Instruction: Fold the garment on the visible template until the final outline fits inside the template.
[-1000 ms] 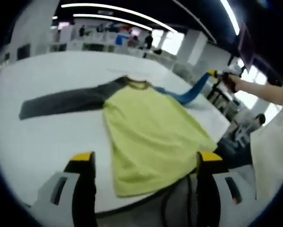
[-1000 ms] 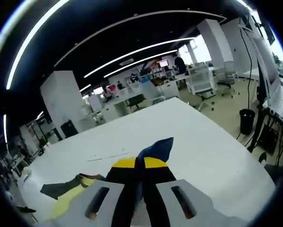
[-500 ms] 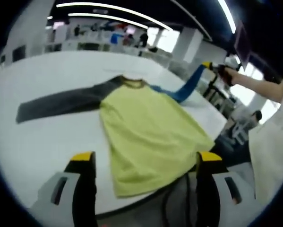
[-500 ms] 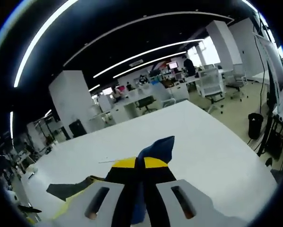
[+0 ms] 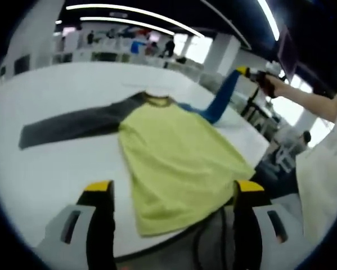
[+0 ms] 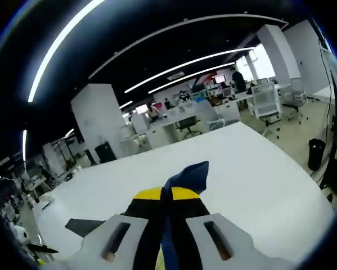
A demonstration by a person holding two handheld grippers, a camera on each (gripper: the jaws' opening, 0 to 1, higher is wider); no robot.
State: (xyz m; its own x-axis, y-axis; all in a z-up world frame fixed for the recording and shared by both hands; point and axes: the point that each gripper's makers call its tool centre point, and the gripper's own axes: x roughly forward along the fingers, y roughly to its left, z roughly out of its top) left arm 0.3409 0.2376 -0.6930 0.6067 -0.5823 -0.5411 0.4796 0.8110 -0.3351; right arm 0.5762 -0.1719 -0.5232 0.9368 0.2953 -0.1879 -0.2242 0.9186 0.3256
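The garment (image 5: 179, 163) lies flat on the white counter (image 5: 61, 163), yellow body toward the wide-open left tool (image 5: 174, 197). The right tool (image 6: 167, 202) pinches its blue sleeve (image 5: 221, 98), lifted above the counter.

- The garment (image 5: 179, 163) has its near hem running off the table (image 5: 55, 169) edge between the left gripper (image 5: 174, 194) jaws — what hangs below is dark and unreadable.
- No template outline can be made out on the white tabletop; a faint line past the collar is too blurred to tell.
- In the right gripper view, the right gripper (image 6: 167, 194) hides most of the blue sleeve (image 6: 188, 175); just a tip pokes out above the pinched jaws.
- There the grey sleeve (image 6: 81, 226) is partly covered by the gripper body.
- Background people and desks are too small and blurred to tell apart.
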